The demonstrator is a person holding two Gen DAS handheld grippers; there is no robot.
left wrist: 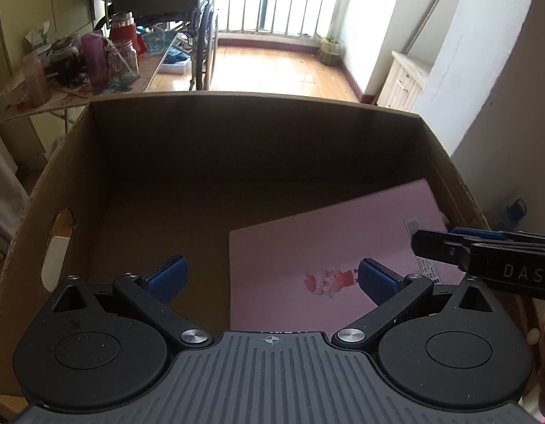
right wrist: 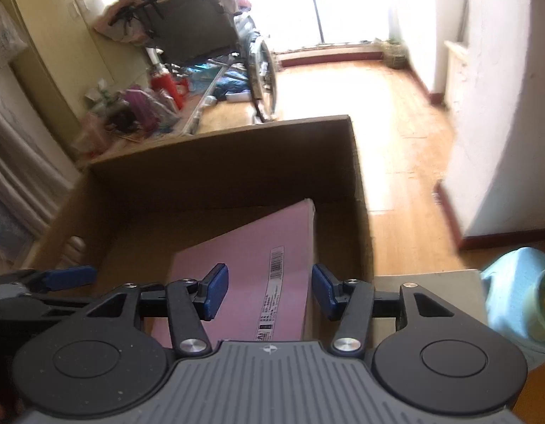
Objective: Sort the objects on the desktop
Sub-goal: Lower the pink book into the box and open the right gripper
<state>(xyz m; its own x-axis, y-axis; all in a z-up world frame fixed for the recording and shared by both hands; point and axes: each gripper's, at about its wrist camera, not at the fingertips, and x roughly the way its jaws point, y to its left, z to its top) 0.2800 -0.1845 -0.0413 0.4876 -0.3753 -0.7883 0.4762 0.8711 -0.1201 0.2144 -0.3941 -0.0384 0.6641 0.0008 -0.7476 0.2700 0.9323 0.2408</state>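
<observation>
Item: pink book (left wrist: pixel 325 247), lying flat in the cardboard box (left wrist: pixel 237 134), right half, near wall.
Step, as I judge it: book just boxed; next I must back both tools out and fetch another desktop object.
Left gripper (left wrist: pixel 272 277): jaws apart, empty, above the book's left edge.
Right gripper (right wrist: pixel 269 291): jaws apart, empty, over the book's barcode strip.
</observation>
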